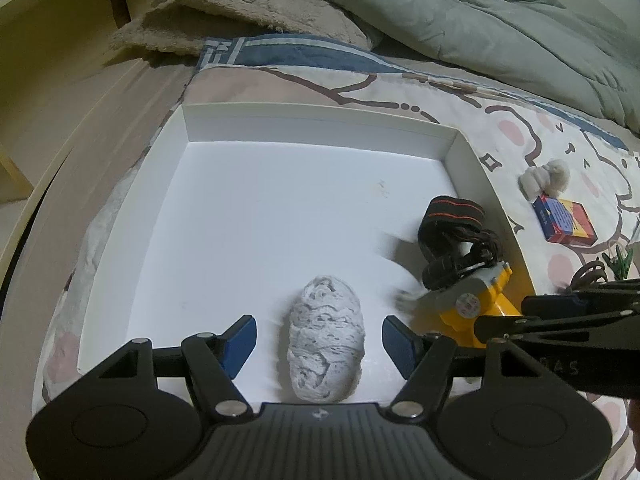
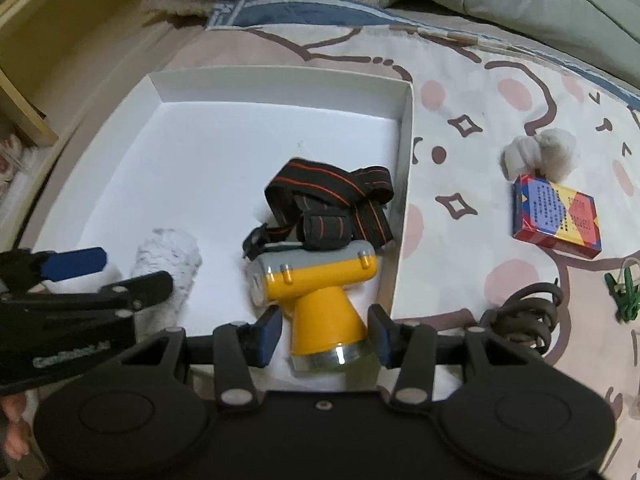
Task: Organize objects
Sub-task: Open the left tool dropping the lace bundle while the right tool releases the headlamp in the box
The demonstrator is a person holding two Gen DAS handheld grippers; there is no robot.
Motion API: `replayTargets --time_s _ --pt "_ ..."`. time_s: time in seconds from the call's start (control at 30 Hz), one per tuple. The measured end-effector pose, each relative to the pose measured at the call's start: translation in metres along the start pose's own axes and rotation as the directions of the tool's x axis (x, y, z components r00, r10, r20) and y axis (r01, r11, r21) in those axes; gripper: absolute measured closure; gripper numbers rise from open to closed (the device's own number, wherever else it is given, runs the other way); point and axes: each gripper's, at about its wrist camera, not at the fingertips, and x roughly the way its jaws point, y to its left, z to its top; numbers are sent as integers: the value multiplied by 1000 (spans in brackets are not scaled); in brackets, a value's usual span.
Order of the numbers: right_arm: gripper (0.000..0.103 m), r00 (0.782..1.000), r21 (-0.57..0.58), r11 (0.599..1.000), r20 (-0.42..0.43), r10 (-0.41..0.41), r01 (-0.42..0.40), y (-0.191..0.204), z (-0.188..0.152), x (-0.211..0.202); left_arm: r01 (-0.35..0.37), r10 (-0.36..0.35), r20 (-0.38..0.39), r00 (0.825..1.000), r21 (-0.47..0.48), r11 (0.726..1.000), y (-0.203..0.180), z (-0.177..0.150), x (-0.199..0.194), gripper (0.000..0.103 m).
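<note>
A white shallow box [image 1: 320, 122] [image 2: 280, 74] lies on the bed. In it lie a grey fuzzy roll [image 1: 326, 338] [image 2: 170, 258] and a yellow headlamp [image 2: 320, 300] [image 1: 476, 304] with a black, orange-striped strap [image 2: 332, 200] [image 1: 452, 216]. My left gripper [image 1: 319, 342] is open, its blue pads either side of the roll without touching it. My right gripper [image 2: 324, 334] is open around the headlamp's yellow cone, with small gaps on both sides.
On the patterned sheet right of the box lie a white fluffy sock bundle [image 2: 538, 152] [image 1: 546, 178], a red and blue carton [image 2: 556, 216] [image 1: 566, 220], a coiled dark cable [image 2: 528, 312] and a green clip [image 2: 626, 294]. A green duvet [image 1: 480, 12] is behind. A wooden bed frame [image 1: 36, 12] is at left.
</note>
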Motion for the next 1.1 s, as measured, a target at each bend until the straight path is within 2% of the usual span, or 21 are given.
replayTargets --time_s 0.03,0.27,0.43,0.6,0.7,0.8,0.93,1.1 --pt "59 1000 -4 1000 2 1 -1 1 0 0 2 -2 0 1000 0 1000 0 0 0 33" --pt "61 997 -36 997 7 73 -72 9 -3 -10 1 -1 3 1000 -3 1000 1 0 -1 33" --pt "61 998 3 998 8 69 -69 2 -2 -14 3 -3 4 1000 -6 1000 1 0 -3 33" --pt "61 997 23 997 46 67 -68 -7 -2 -25 -2 2 13 1000 -16 1000 0 -1 -11 33" --pt "54 996 27 998 59 62 -64 -11 -2 -32 -7 7 18 1000 -22 1000 -1 -2 -16 31" --pt "47 996 35 998 73 47 -50 -15 -4 -37 -14 14 22 1000 -25 1000 -2 -4 -22 22" --pt "32 996 38 999 90 23 -26 -21 -6 -45 -39 40 38 999 -25 999 -3 -8 -30 9" --pt "20 994 25 1000 112 0 -2 -27 -12 -53 -78 80 46 996 -39 996 -1 -12 -40 2"
